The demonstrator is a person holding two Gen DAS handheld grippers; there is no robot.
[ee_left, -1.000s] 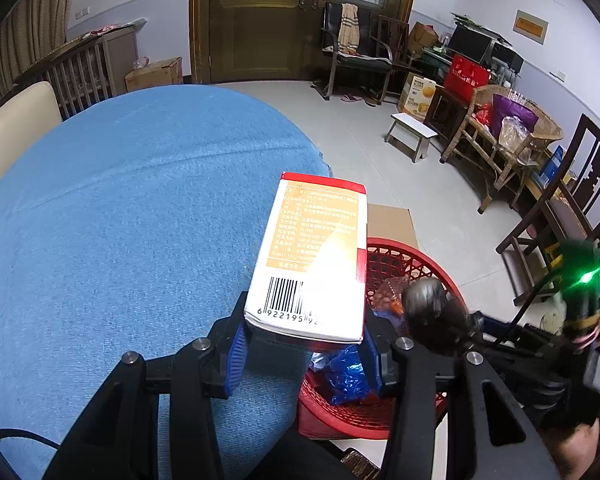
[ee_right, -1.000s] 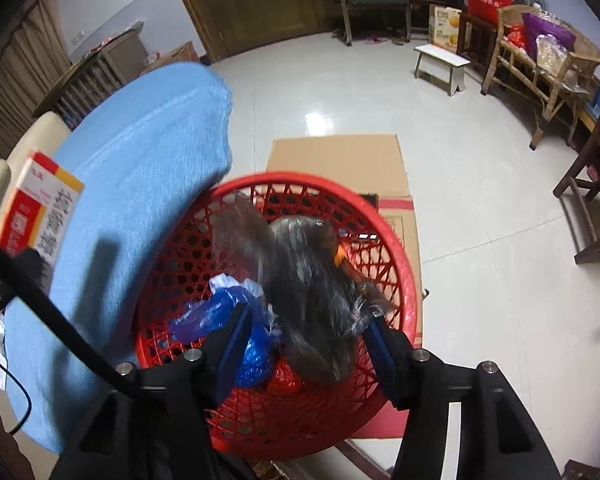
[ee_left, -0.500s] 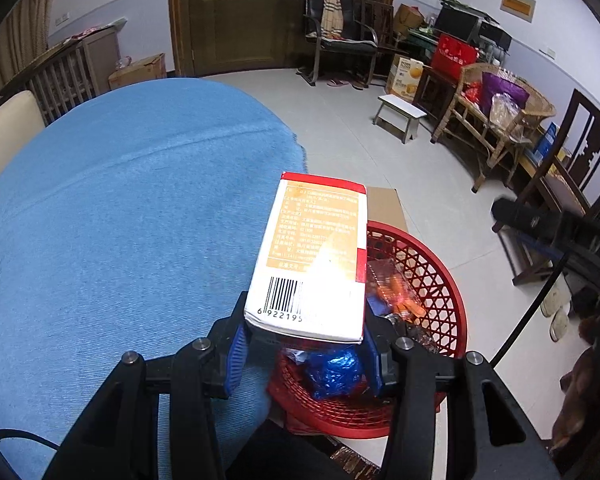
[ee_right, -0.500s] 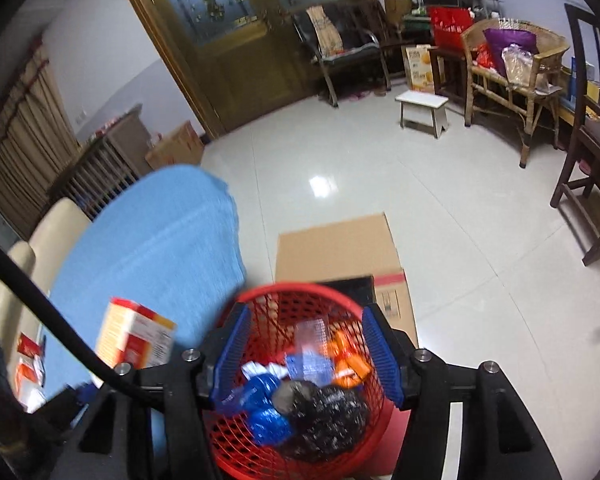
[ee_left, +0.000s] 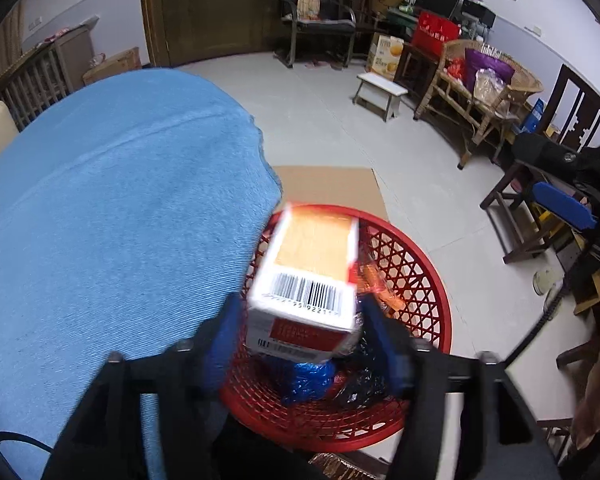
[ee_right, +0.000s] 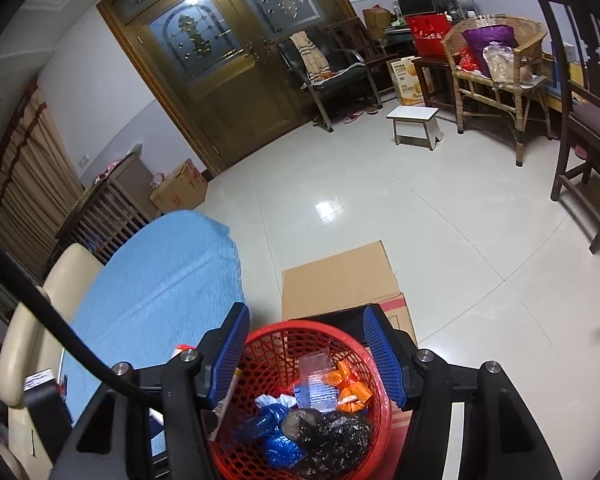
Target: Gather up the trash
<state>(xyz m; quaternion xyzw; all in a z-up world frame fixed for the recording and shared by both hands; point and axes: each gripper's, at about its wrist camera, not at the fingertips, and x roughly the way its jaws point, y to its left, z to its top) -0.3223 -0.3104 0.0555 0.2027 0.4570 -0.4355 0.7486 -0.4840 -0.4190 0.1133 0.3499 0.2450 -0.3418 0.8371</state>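
Observation:
A white, orange and red carton (ee_left: 308, 280) with a barcode is blurred and tipping down over the red mesh basket (ee_left: 412, 272). It sits between the jaws of my left gripper (ee_left: 300, 308), which are opening; a gap shows on each side of it, so the pads no longer press it. In the right wrist view my right gripper (ee_right: 306, 316) hangs open above the basket (ee_right: 272, 340) with nothing between its fingers. Inside the basket lie a blue bag (ee_right: 276, 436), a black bag (ee_right: 332, 436), orange wrappers (ee_right: 352, 390) and clear plastic (ee_right: 316, 372).
The basket stands on the floor beside a table under a blue cloth (ee_left: 100, 220), on flattened cardboard (ee_left: 328, 184). A cream chair (ee_right: 32, 320) is at the table's left. A dark wooden chair (ee_right: 588, 140), a wicker chair (ee_right: 500, 68) and a small stool (ee_right: 414, 120) stand across the tiled floor.
My left gripper has moved over the basket, its jaws have spread, and the carton has slipped loose and tilted down. My right gripper let go of the black bag and rose above the basket.

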